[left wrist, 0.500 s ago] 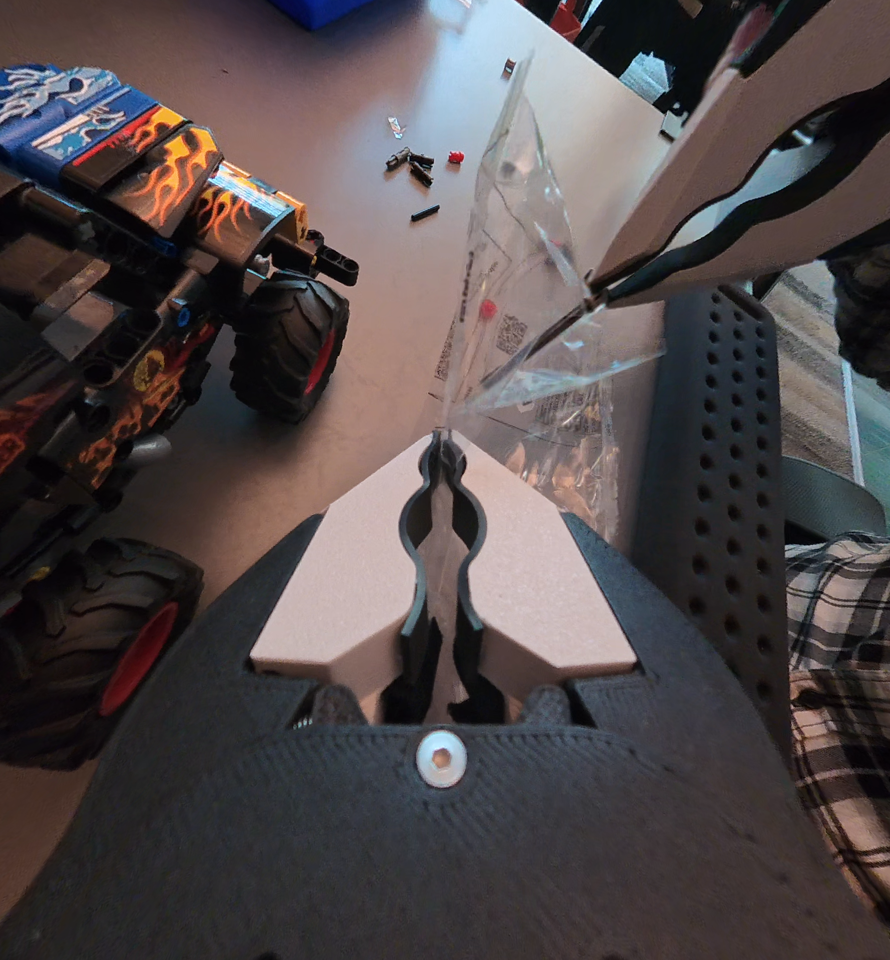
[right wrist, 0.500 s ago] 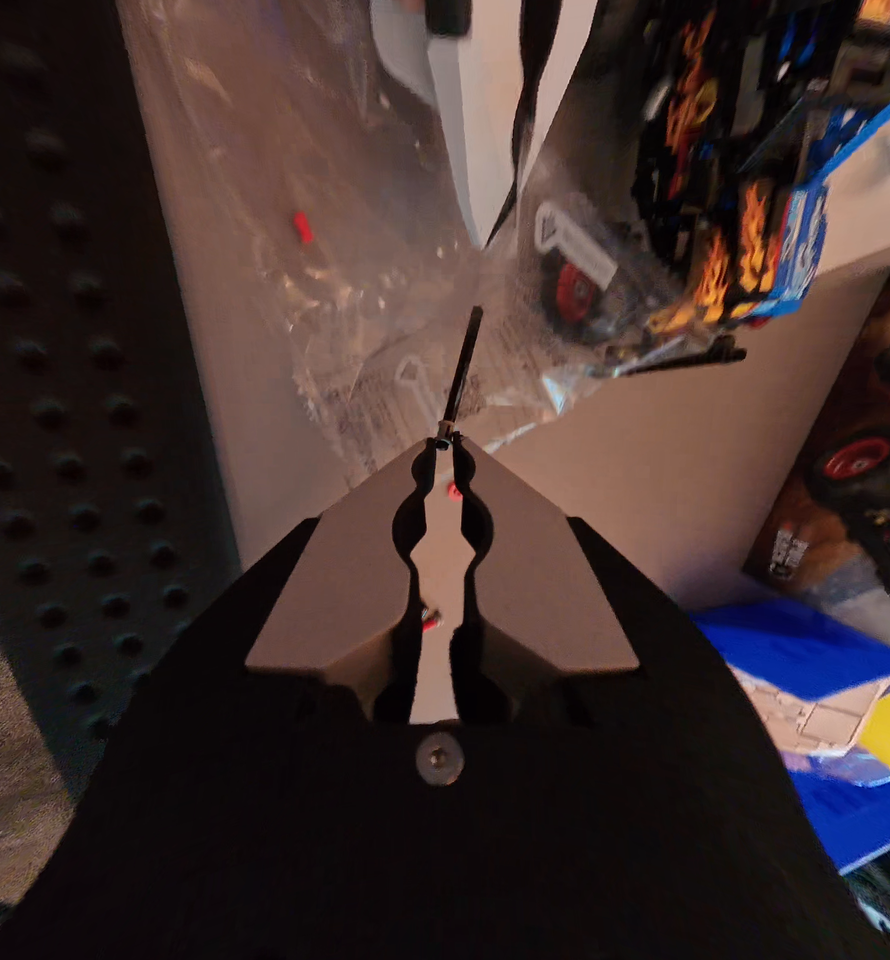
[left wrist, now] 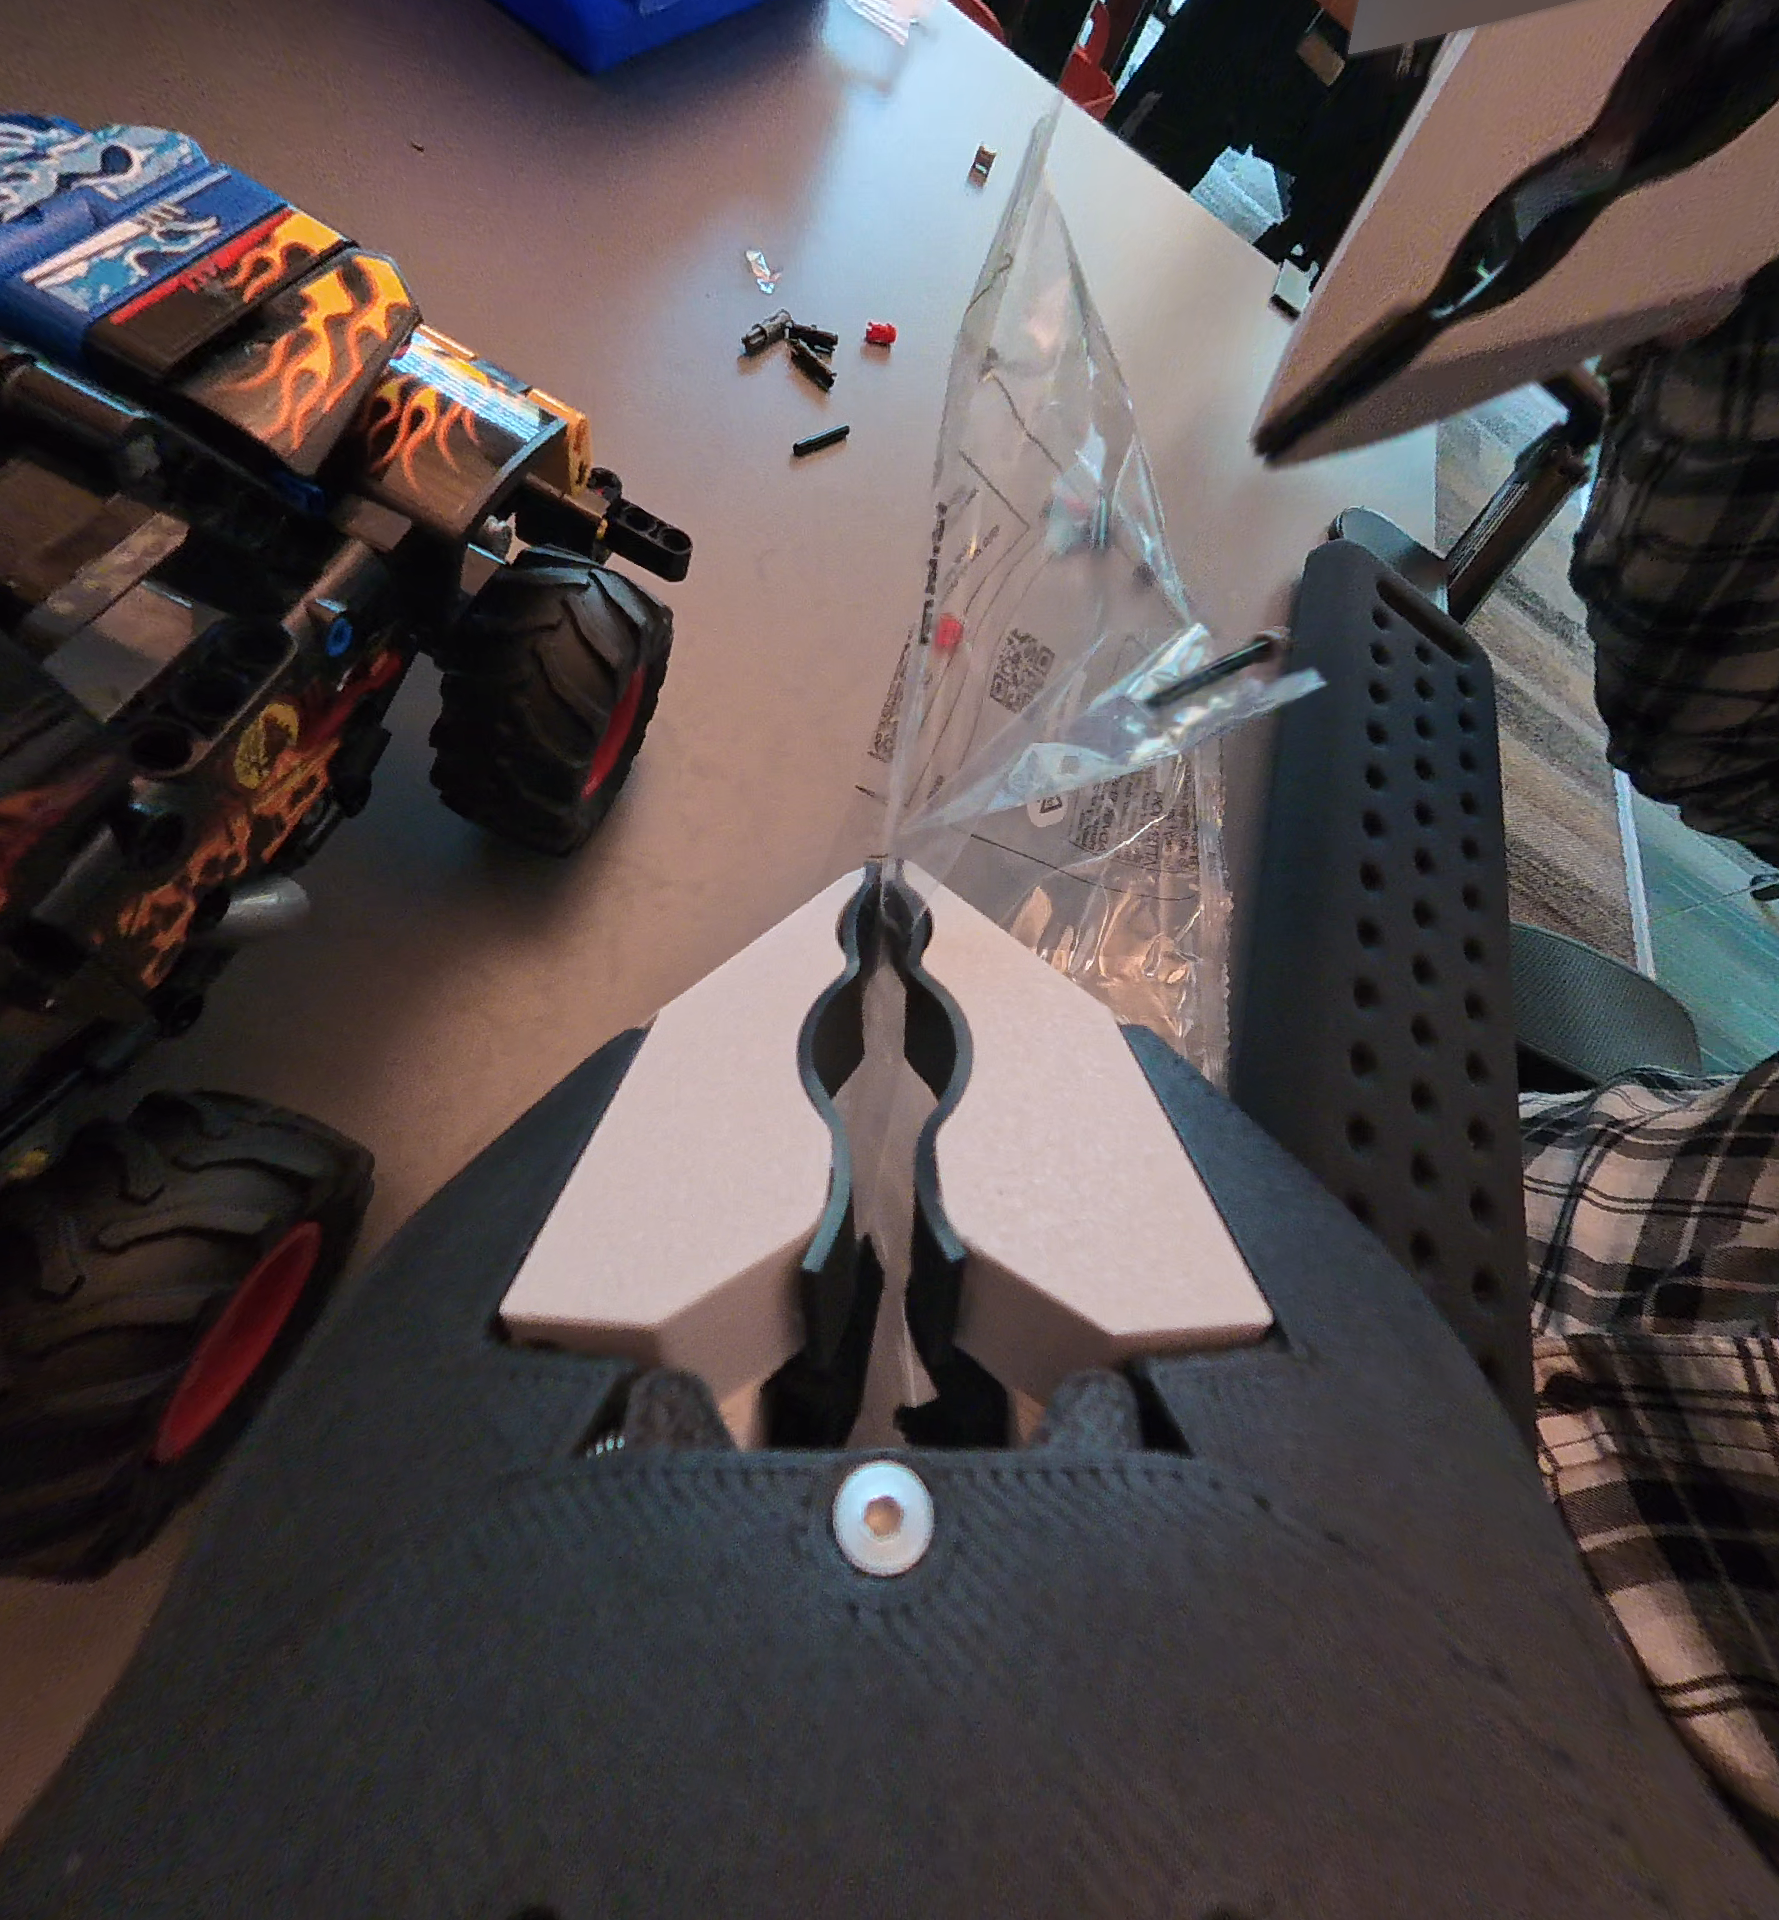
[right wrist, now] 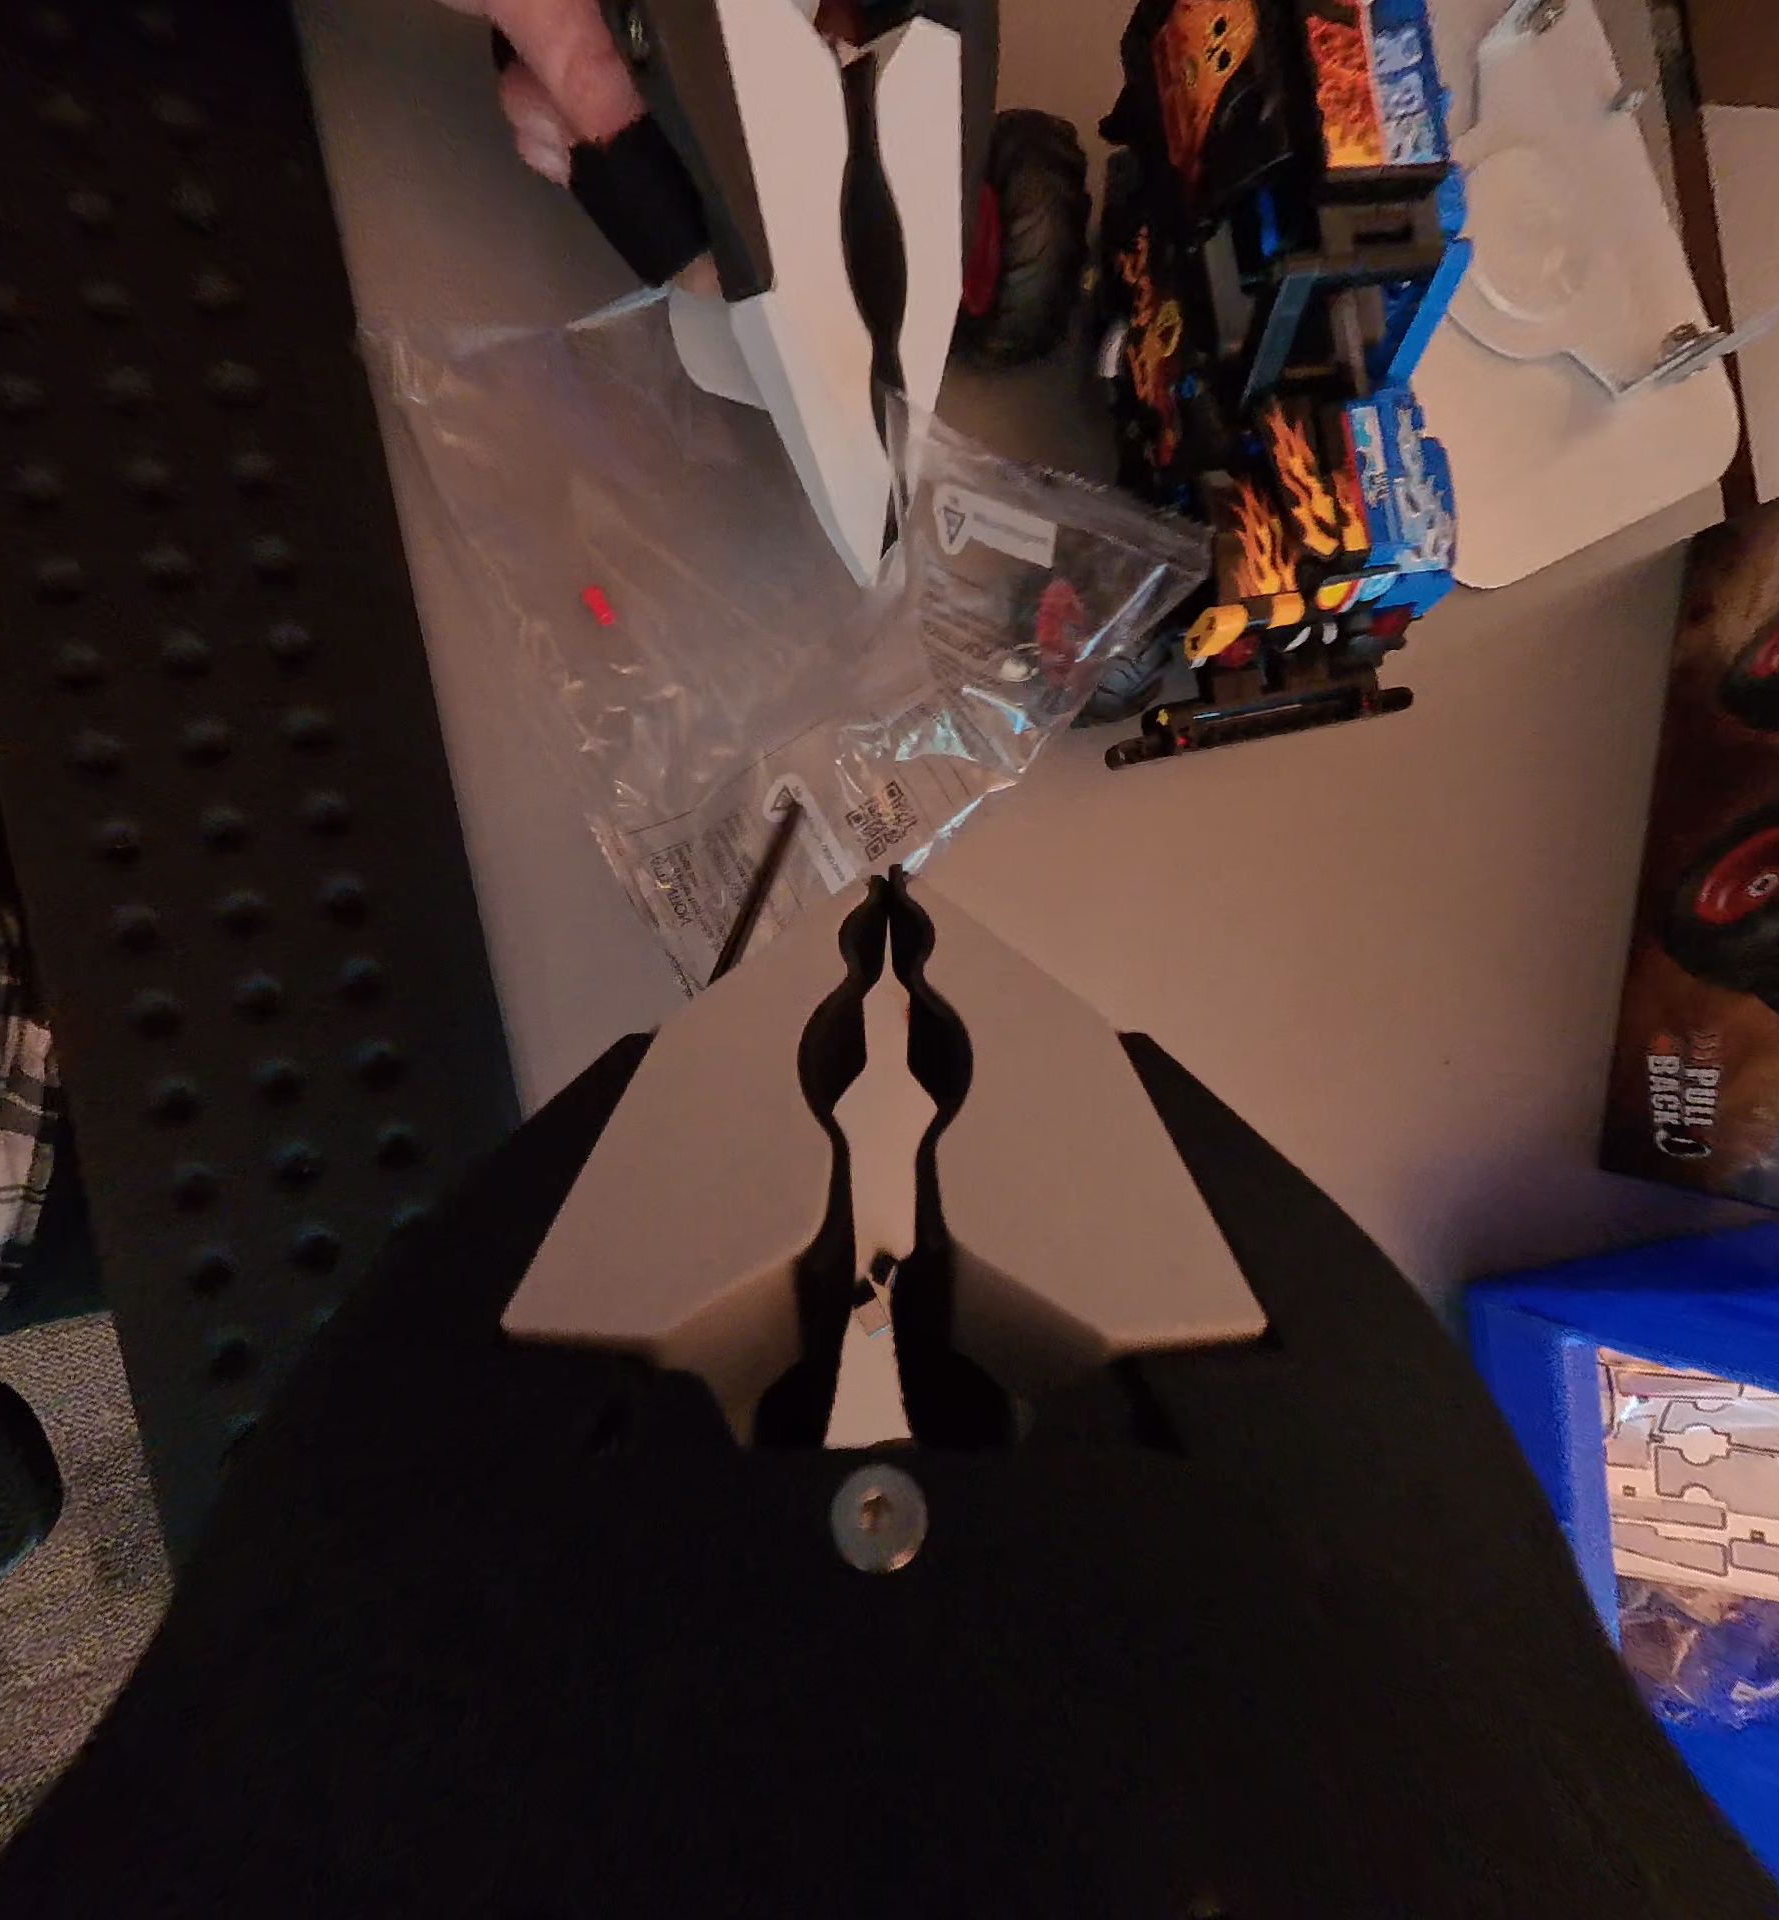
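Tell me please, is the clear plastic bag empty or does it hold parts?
Not empty: the clear plastic bag holds a red piece and a black pin.

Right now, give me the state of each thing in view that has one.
Left gripper: shut, pinching the bag's edge.
Right gripper: shut, empty; tips beside the bag's corner.
Bag: clear, crumpled, held up off the table, with a red piece and a black pin inside.
Truck: upright on its wheels.
Loose pins: lying on the table.

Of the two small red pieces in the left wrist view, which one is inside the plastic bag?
The nearer red piece, seen through the clear bag. The other lies bare on the table beside black pins.
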Demonstrator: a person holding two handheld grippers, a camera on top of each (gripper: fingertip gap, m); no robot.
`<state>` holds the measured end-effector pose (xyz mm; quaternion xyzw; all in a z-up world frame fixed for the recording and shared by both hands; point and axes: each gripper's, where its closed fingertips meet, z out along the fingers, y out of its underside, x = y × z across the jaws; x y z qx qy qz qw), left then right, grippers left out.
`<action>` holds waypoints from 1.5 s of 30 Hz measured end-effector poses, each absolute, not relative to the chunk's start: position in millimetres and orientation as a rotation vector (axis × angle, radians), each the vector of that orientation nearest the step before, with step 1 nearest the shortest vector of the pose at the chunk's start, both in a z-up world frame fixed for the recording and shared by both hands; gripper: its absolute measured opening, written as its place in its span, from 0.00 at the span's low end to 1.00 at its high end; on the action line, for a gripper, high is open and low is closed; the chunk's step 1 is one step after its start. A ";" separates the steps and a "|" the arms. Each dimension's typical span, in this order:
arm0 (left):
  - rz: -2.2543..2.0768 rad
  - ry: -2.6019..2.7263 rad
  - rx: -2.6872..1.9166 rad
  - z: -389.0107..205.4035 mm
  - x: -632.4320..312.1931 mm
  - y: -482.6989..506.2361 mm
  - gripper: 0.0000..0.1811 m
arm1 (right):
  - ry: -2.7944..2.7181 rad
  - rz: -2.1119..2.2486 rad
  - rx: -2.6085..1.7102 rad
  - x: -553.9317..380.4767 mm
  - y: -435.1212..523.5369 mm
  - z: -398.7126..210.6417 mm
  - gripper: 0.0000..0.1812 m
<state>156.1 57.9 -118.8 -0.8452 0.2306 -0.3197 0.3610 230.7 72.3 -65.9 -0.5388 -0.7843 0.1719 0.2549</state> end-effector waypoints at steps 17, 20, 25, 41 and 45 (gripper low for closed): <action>-0.823 0.612 -2.251 -131.1 156.6 50.7 0.00 | -2.027 0.757 -1.711 269.3 38.1 -120.5 0.12; -0.835 0.598 -2.246 -130.3 155.7 51.7 0.00 | -2.016 0.667 -1.730 267.6 40.9 -131.3 0.08; -0.833 0.597 -2.245 -130.5 156.0 52.0 0.00 | -1.969 0.665 -1.742 265.3 46.3 -129.3 0.04; -0.814 0.642 -2.221 -126.7 161.0 50.9 0.00 | -2.227 0.325 -1.500 218.2 56.5 -110.1 0.03; -0.824 0.626 -2.216 -125.4 159.8 51.8 0.00 | -2.172 0.433 -1.521 208.9 57.6 -105.0 0.07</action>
